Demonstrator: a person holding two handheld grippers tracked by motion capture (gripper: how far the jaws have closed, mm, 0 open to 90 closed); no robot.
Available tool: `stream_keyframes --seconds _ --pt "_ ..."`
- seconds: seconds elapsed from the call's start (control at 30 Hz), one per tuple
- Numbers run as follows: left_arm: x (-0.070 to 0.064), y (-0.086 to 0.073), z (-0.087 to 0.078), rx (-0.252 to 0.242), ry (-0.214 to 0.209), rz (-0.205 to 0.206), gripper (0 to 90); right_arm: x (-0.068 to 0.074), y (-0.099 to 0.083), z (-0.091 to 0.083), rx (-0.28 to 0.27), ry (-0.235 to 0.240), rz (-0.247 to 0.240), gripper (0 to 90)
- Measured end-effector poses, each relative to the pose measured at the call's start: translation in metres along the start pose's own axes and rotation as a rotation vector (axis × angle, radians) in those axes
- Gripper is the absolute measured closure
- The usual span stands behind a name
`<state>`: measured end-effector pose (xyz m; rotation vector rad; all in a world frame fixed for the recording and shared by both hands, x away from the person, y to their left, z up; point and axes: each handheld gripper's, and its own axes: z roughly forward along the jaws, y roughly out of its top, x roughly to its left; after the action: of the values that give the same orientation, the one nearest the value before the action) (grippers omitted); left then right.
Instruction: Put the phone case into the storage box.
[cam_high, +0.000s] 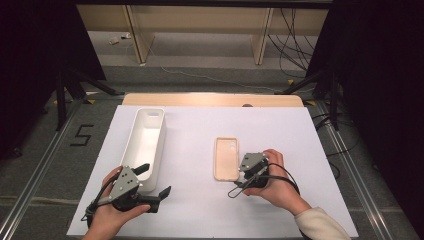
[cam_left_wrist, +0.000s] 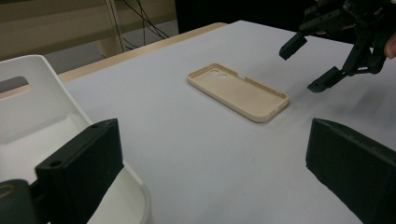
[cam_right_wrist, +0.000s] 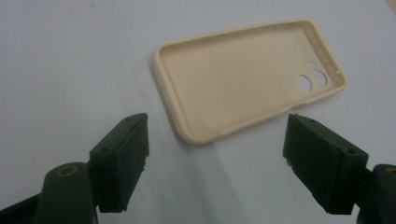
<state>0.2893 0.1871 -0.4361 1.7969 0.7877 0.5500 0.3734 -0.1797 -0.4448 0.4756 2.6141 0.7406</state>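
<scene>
Phone case (cam_right_wrist: 243, 79) flat on table, right claw (cam_right_wrist: 215, 158) wide open, empty

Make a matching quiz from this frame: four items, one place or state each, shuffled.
Items:
1. phone case
2. white bin
3. left gripper
4. right gripper

States:
A. open, just short of the case's near end
B. lying flat, hollow side up
C. open, one finger over a white rim
D. long, empty, left part of the table

Pairs: 1-B, 2-D, 3-C, 4-A
</scene>
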Motion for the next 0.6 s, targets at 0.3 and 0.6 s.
stream_keyframes --seconds 0.3,0.6 --pt "0.000 0.000 0.000 0.001 -0.002 0.000 3.3 0.008 0.015 0.018 0.097 0.017 -0.080 25.6" --pt "0.000 0.000 0.000 0.000 -0.003 -0.002 3.3 0.004 0.022 0.031 0.163 0.021 -0.119 26.3"
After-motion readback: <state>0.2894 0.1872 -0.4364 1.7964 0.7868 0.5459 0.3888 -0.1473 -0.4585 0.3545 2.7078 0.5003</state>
